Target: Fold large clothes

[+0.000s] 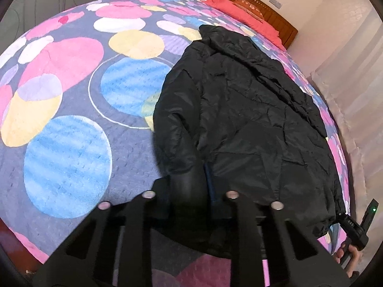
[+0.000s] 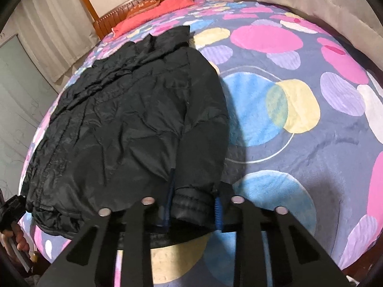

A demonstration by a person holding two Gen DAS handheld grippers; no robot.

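A large black puffer jacket (image 1: 251,110) lies flat on a bed with a bright circle-patterned blanket (image 1: 71,110); it also shows in the right wrist view (image 2: 124,119). In the left wrist view, my gripper (image 1: 189,196) is shut on the jacket's sleeve cuff (image 1: 186,186) near the hem. In the right wrist view, my gripper (image 2: 191,203) is shut on a ribbed sleeve cuff (image 2: 191,205) at the jacket's right side. A second hand-held gripper shows at the frame edge in each view (image 1: 354,229) (image 2: 12,208), by the jacket's hem corner.
A wooden headboard (image 1: 263,7) and a red pillow (image 1: 239,12) stand at the far end of the bed. Curtains (image 1: 354,95) hang beside the bed. The blanket (image 2: 299,107) stretches wide beside the jacket.
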